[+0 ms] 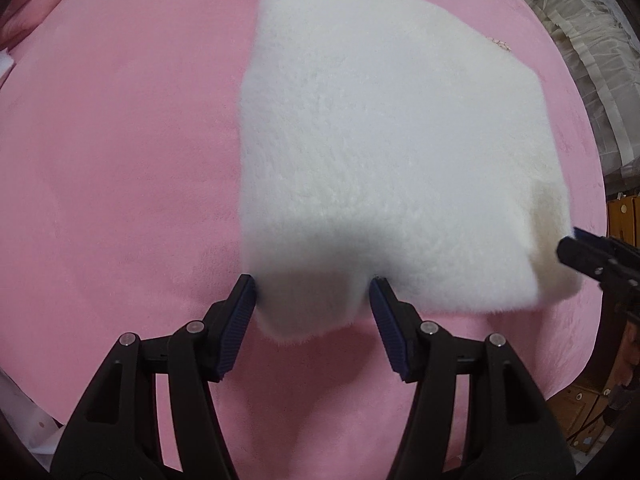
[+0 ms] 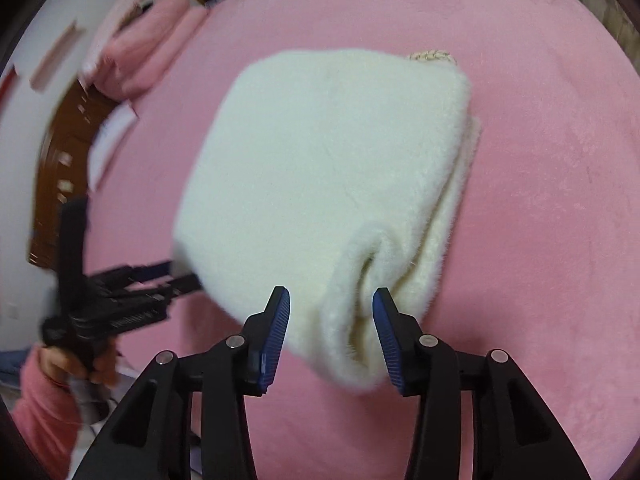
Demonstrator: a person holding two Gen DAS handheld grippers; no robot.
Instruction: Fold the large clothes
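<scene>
Each black plastic two-finger gripper (image 1: 312,312) (image 2: 330,320) has angular arms joined by round silver screws. Its fingers carry ribbed dark-blue pads (image 2: 276,332). The person wears a fuzzy pink sleeve (image 2: 44,408).

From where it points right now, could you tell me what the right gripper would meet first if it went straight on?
Probably the rolled corner of the white fleece garment, lying between its open fingers; depth is unclear.

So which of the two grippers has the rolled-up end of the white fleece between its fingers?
The right gripper: the curled end of the folded white fleece sits between its open jaws. The left gripper straddles a flat corner instead.
</scene>
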